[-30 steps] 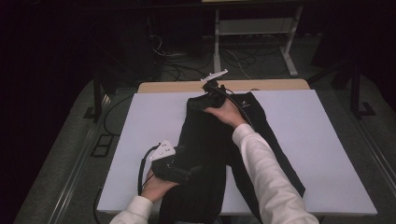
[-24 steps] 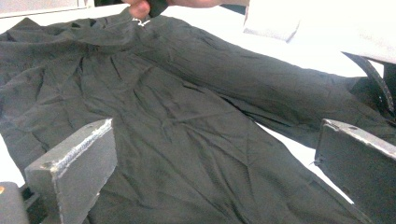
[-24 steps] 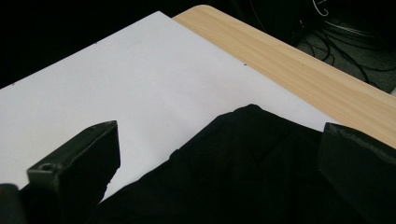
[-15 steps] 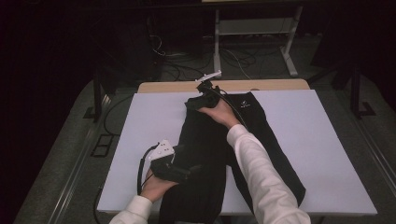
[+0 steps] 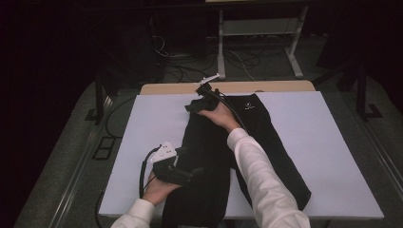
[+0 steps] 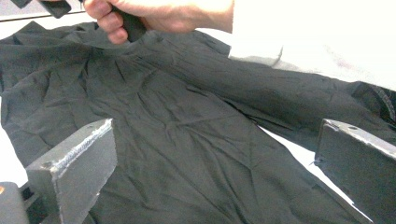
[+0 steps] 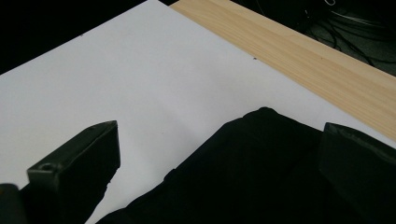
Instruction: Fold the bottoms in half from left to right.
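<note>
Black trousers lie lengthwise on the white sheet, with a small white logo near the far end and one leg running to the near right. My right gripper hovers open over the garment's far left corner; its jaws hold nothing. My left gripper is at the near left of the cloth. In the left gripper view it stands wide open just above the wrinkled black fabric, with nothing between the jaws. The other hand is at the top of that view.
A strip of bare wooden table shows beyond the white sheet's far edge. Behind it stand a white table frame and loose cables on the floor. The trousers' near end hangs over the front edge.
My right gripper has shifted a little to the left along the garment's far end. The left gripper has stayed where it was.
</note>
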{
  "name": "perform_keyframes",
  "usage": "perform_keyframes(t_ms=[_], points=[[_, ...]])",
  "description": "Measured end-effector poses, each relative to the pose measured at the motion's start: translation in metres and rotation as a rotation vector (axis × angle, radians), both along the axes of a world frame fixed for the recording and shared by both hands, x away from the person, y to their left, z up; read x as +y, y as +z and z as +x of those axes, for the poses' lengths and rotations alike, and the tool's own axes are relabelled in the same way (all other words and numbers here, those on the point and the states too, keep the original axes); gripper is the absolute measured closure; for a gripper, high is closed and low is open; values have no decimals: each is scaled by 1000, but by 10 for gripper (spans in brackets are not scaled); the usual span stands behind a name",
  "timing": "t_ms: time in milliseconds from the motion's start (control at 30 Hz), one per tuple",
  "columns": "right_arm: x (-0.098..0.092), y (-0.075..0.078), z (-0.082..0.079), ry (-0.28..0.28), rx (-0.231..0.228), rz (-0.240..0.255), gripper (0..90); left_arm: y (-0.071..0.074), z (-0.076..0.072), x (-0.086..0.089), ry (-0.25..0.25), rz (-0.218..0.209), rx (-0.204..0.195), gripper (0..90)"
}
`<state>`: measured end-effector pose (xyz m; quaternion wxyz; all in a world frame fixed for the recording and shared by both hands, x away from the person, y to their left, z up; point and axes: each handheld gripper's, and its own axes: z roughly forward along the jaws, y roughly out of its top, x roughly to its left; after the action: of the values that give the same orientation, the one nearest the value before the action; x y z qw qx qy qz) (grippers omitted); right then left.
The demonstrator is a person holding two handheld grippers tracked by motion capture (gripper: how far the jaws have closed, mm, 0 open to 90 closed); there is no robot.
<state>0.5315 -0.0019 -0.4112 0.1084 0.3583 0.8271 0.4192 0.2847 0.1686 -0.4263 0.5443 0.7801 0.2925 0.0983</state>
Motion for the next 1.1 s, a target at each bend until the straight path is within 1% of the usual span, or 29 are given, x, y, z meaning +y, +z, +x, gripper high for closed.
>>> perform_keyframes(t_ms=[67, 133, 200, 267, 300, 333, 433, 500, 533, 567, 633, 700, 767, 833, 933, 1000, 1033, 1067, 1100], points=[[1, -3, 1, -3, 8, 4, 8, 0, 0, 0, -2, 0, 2, 0], [1, -7, 2, -4, 20, 7, 43, 0, 1, -1, -6, 1, 3, 0], [2, -11, 3, -11, 22, 3, 51, 0, 1, -1, -7, 0, 2, 0], [4, -14, 4, -23, 27, 2, 98, 0, 1, -1, -6, -2, 2, 0], [5, -16, 4, -32, 26, -2, 137, 0, 1, 0, -5, -4, 1, 0], [6, -17, 4, -42, 26, -5, 138, 0, 1, 0, -6, -4, 1, 0], [9, -22, 4, -44, 33, -16, 152, 0, 1, 1, -4, -7, -1, 0], [11, -24, 3, -44, 34, -29, 182, 0, 1, 1, -4, -8, 1, 0], [13, -25, 2, -46, 30, -35, 234, 0, 2, 1, -5, -8, 2, 0], [13, -25, 2, -46, 30, -35, 234, 0, 2, 1, -6, -10, 4, 0], [15, -27, 1, -54, 30, -40, 280, 0, 3, 1, -5, -19, 7, 0], [18, -28, 0, -68, 28, -52, 349, 0, 3, 1, -5, -28, 11, 0], [19, -29, 0, -71, 29, -49, 403, 0, 3, 1, -6, -32, 12, 0], [20, -30, -1, -77, 19, -59, 452, 1, 4, 2, -10, -39, 11, 0], [23, -30, -1, -96, 23, -60, 517, 2, 3, 3, -16, -55, 8, 0], [24, -32, 0, -102, 29, -61, 575, 2, 4, 3, -14, -60, 9, 0], [25, -33, 0, -104, 26, -70, 624, 2, 4, 4, -13, -63, 11, 0], [25, -33, 0, -104, 26, -70, 624, 2, 4, 4, -11, -64, 10, 0], [25, -33, 0, -104, 31, -69, 652, 2, 4, 4, -10, -67, 10, 0]])
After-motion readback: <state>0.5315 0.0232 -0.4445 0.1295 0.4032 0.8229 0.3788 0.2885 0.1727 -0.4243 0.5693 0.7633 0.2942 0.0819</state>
